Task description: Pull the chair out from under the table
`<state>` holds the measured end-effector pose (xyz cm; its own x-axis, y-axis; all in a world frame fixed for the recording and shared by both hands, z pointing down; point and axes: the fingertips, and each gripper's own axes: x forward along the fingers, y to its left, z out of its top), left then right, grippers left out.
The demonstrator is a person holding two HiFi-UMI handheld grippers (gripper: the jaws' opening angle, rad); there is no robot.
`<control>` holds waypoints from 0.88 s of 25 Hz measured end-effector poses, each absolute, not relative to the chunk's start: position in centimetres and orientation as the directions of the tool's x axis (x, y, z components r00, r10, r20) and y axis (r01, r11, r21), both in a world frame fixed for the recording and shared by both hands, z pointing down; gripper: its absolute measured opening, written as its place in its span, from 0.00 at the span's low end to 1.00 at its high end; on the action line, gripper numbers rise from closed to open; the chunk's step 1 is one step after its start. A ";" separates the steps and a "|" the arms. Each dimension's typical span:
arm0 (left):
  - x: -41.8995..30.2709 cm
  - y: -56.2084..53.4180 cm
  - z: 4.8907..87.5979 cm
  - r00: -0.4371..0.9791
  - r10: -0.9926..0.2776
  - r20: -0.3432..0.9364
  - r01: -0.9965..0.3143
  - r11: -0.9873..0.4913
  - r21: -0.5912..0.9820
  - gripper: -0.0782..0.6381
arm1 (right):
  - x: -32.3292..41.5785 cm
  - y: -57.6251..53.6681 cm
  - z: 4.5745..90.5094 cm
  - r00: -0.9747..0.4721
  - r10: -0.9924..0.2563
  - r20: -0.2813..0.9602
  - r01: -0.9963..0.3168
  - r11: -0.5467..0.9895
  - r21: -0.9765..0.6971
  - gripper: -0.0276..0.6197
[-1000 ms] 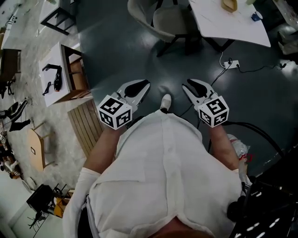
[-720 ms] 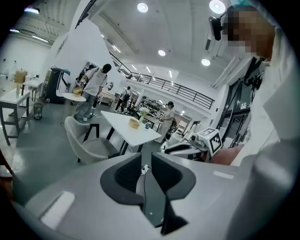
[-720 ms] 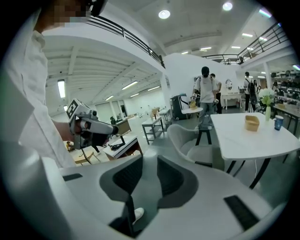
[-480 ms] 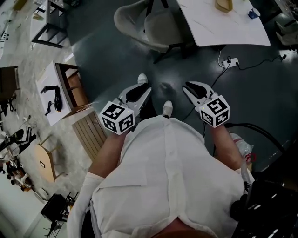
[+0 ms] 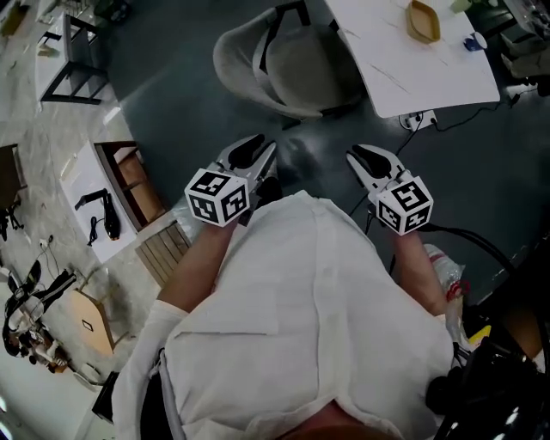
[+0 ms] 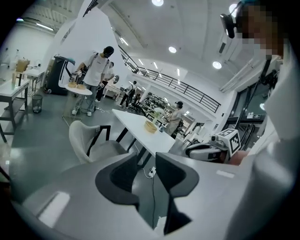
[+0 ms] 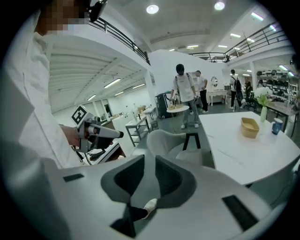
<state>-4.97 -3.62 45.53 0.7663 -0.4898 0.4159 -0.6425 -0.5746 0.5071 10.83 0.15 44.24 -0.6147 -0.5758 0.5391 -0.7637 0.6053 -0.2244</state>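
A pale shell chair (image 5: pixel 275 69) with black legs stands at the top of the head view, its seat turned toward the left edge of a white table (image 5: pixel 430 64). The chair also shows in the left gripper view (image 6: pixel 89 140) and the right gripper view (image 7: pixel 164 140). My left gripper (image 5: pixel 253 155) (image 6: pixel 146 159) hangs over the dark floor short of the chair; its jaws are opening with nothing between them. My right gripper (image 5: pixel 368 159) (image 7: pixel 150 168) is level with it on the right, jaws a narrow gap apart and empty. Neither touches the chair.
A wooden bowl (image 5: pixel 424 21) and a blue cup (image 5: pixel 473 40) sit on the table. A power strip with cable (image 5: pixel 418 120) lies on the floor below it. A low white stand (image 5: pixel 103 206) and a slatted wooden panel (image 5: pixel 163 249) stand left. People (image 6: pixel 96 70) stand far off.
Chair and table have drawn nearer in the head view as both grippers moved forward toward them. The left gripper's jaws have parted.
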 end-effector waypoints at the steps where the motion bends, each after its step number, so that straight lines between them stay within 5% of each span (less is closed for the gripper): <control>1: -5.8 -5.2 46.0 0.758 -0.490 0.430 -0.652 -0.559 0.512 0.26 | 10.4 -1.0 44.1 -0.607 -0.583 0.540 -0.771 0.596 -0.224 0.15; 22: -16.1 -28.4 62.6 0.415 -0.458 0.786 -0.906 -0.127 0.404 0.53 | 10.2 -14.6 44.0 -0.562 -0.611 0.558 -0.811 0.540 -0.226 0.15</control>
